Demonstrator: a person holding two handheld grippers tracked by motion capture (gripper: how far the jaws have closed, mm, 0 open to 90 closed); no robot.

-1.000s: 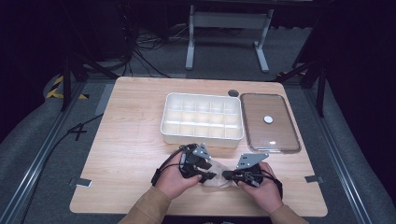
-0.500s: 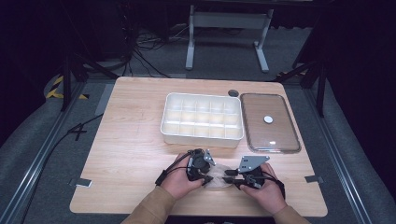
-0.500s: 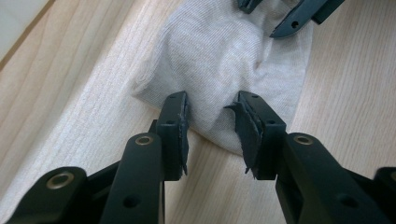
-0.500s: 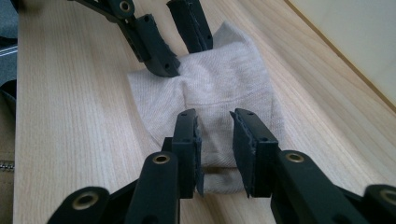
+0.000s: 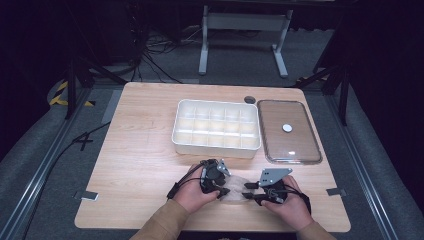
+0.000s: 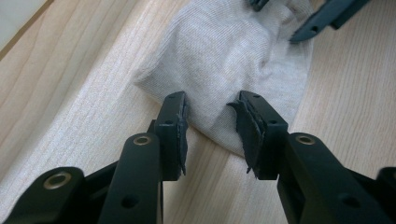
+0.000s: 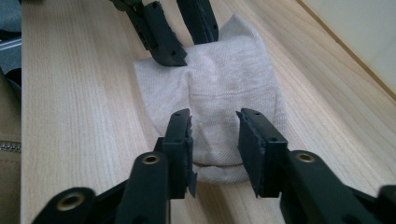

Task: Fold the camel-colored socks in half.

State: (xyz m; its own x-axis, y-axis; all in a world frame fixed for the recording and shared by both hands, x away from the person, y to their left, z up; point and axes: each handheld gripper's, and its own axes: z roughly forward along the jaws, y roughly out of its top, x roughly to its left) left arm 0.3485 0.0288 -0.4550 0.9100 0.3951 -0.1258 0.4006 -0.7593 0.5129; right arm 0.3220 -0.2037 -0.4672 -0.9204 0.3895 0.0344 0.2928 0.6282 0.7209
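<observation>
Item, left gripper (image 5: 223,187): I am holding it at the near edge of the table (image 5: 145,150), jaws pointing right and standing parted, pads straddling one end of the sock (image 6: 224,60) without pinching it. Item, right gripper (image 5: 248,191): I am holding it just right of the left one, jaws pointing left toward it; they have just been opening and are now standing released, the sock lying between them with no pad pressing on the fabric. Item, sock (image 7: 219,102): pale beige knit, lying flat and slightly bunched on the wood directly between my two tools, its long axis running left to right, from one gripper to the other, so each tool is facing one end of it. In the right gripper view I am seeing the left gripper's jaws at the far end of the sock; in the left gripper view the right gripper's tips are showing at the far end. Both hands are sitting about equally close to it. Farther out, item, white compartment tray (image 5: 216,145), well beyond the sock; its clear lid (image 5: 289,131) is lying to the right of the tray. Judgement: any next grasp is turning on that left-right axis, each jaw pair closing on its own end.
</observation>
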